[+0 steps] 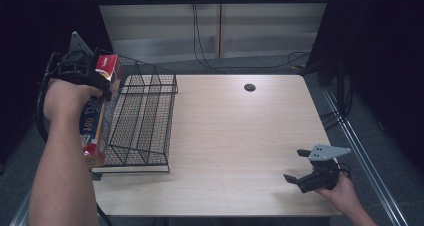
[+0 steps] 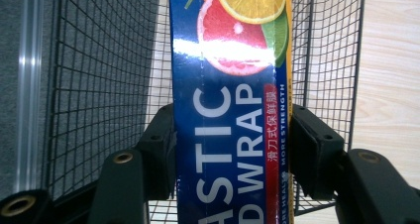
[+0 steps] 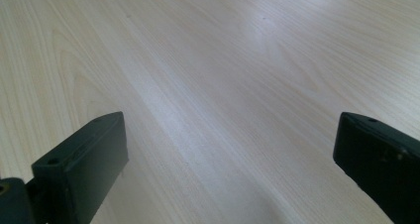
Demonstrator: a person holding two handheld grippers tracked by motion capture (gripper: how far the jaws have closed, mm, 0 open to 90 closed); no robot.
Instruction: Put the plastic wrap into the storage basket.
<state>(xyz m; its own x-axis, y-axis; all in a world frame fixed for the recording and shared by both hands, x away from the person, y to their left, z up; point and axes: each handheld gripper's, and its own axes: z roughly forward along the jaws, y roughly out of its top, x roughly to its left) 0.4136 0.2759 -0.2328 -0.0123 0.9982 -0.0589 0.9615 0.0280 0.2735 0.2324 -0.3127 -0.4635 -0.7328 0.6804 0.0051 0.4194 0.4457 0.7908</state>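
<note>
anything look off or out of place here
Nothing looks damaged or spilled. The plastic wrap box is clamped in the left gripper beside the wire basket, not yet inside. The right gripper rests open over bare table.

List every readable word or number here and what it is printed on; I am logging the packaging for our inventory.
"ASTIC" and "D WRAP", white letters cut off by the frame, on the long blue cardboard box.
"MORE STRENGTH", small white print beside its red strip.
"100", seen from above, on the same box.
Chinese characters on the red strip: too small to read.
</note>
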